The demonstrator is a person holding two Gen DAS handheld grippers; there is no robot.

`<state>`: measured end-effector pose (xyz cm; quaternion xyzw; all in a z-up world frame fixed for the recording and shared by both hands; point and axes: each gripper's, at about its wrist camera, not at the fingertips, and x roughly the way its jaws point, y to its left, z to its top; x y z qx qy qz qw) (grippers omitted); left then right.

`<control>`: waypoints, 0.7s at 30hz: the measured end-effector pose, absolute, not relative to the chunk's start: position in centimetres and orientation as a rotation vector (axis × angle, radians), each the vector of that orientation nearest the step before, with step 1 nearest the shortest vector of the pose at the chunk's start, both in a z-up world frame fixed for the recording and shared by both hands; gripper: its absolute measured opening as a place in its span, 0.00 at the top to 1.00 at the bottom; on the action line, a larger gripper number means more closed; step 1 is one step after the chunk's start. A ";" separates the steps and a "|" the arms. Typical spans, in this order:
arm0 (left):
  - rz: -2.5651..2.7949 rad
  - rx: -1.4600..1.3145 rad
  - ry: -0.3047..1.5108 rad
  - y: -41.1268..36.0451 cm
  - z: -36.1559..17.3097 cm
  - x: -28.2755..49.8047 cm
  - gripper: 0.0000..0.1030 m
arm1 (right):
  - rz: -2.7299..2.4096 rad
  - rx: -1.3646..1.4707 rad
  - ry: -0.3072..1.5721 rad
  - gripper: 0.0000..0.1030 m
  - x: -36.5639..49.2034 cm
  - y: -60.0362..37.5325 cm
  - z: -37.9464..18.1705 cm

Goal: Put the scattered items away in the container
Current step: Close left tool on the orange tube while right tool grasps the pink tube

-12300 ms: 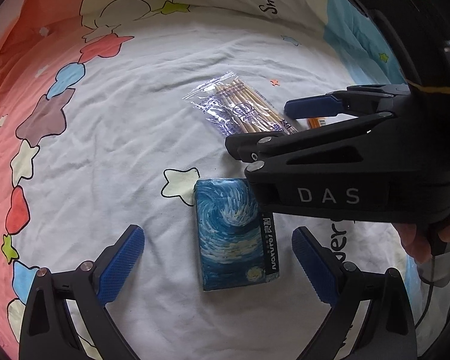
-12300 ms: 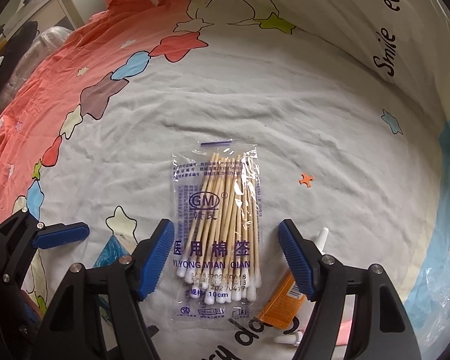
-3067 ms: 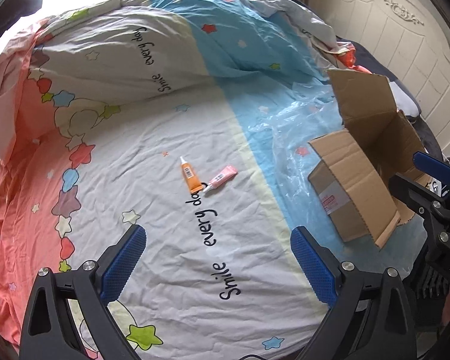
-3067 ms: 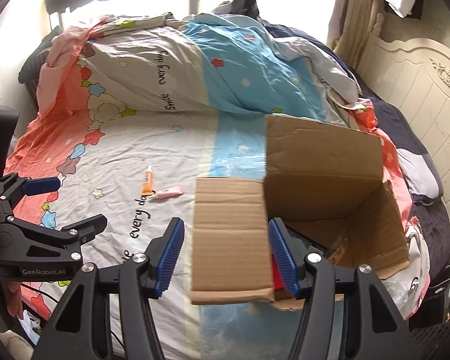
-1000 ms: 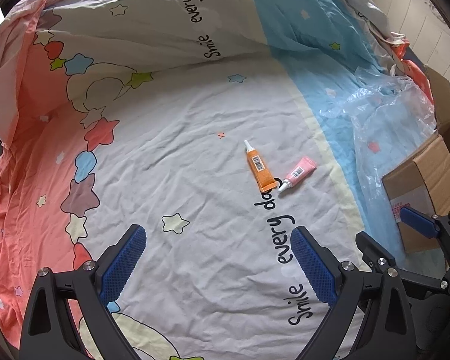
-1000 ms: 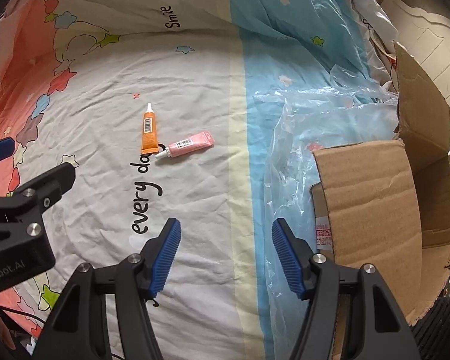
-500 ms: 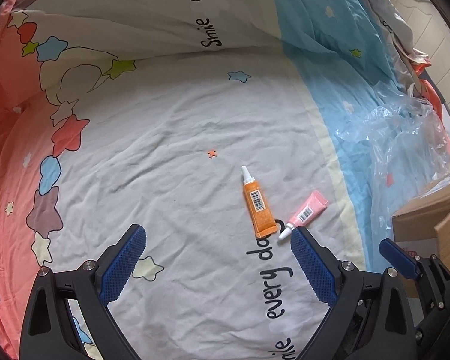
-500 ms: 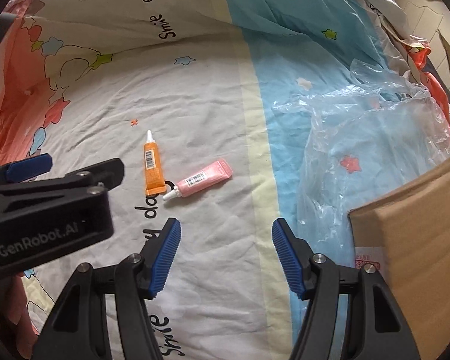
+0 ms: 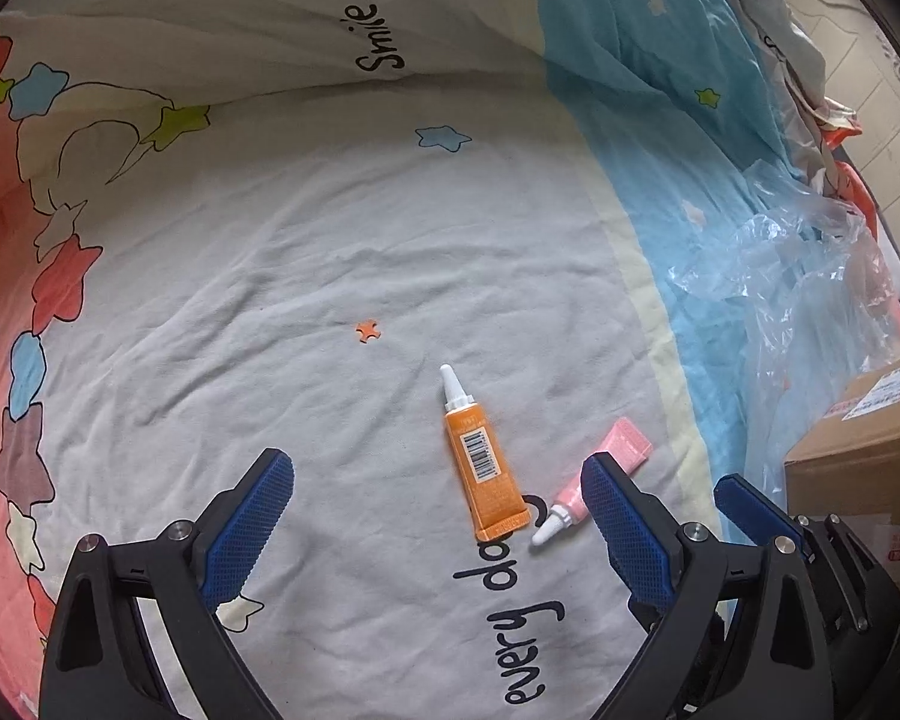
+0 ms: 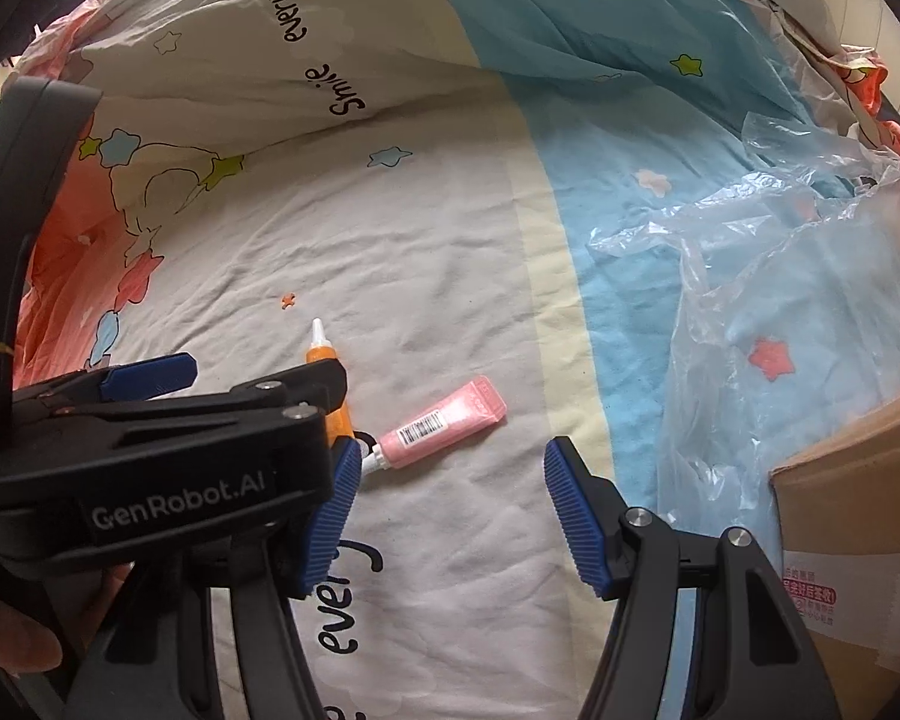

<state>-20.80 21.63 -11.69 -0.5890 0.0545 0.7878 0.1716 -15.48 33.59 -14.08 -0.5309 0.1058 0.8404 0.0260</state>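
An orange tube (image 9: 483, 468) with a white nozzle lies on the white sheet, and a pink tube (image 9: 594, 489) lies just right of it. My left gripper (image 9: 432, 531) is open, low over the sheet, with the orange tube between its fingers. My right gripper (image 10: 450, 507) is open, with the pink tube (image 10: 441, 423) just ahead of it. The orange tube (image 10: 327, 366) is partly hidden there behind my left gripper. The cardboard box (image 10: 858, 528) stands at the right, and its corner also shows in the left wrist view (image 9: 864, 450).
A crumpled clear plastic bag (image 10: 780, 300) lies on the blue part of the sheet between the tubes and the box. A folded duvet (image 9: 330, 18) rises at the back. The sheet carries black "Smile every day" lettering.
Both grippers have moved forward and down from the box towards the two tubes, which now look larger and closer. The left gripper now frames the orange tube. Both stay open.
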 end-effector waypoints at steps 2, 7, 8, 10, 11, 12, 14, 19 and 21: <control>2.236 -1.683 0.144 21.6 -12.1 -21.1 0.04 | 2.589 -1.645 0.335 0.42 -15.8 33.7 -14.5; 2.232 -1.693 0.162 22.2 -13.0 -21.4 0.07 | 2.558 -1.654 0.375 0.42 -16.5 33.7 -15.5; 2.229 -1.692 0.168 22.5 -13.1 -21.3 0.07 | 2.550 -1.660 0.372 0.42 -16.7 33.5 -15.7; 2.225 -1.688 0.191 23.0 -13.4 -21.2 0.08 | 2.542 -1.656 0.386 0.42 -16.9 33.4 -16.0; 2.223 -1.688 0.198 23.3 -13.5 -21.1 0.09 | 2.533 -1.657 0.391 0.42 -17.0 33.4 -16.2; 2.221 -1.685 0.201 23.6 -13.7 -21.0 0.10 | 2.525 -1.657 0.401 0.42 -17.2 33.4 -16.4; 2.212 -1.689 0.208 24.0 -14.0 -20.9 0.11 | 2.520 -1.655 0.421 0.42 -17.4 33.4 -16.6; 2.206 -1.703 0.197 24.2 -14.7 -21.1 0.14 | 2.502 -1.664 0.407 0.43 -17.9 33.3 -17.4; 2.213 -1.699 0.199 24.2 -14.7 -21.1 0.17 | 2.502 -1.659 0.387 0.44 -18.0 33.2 -17.5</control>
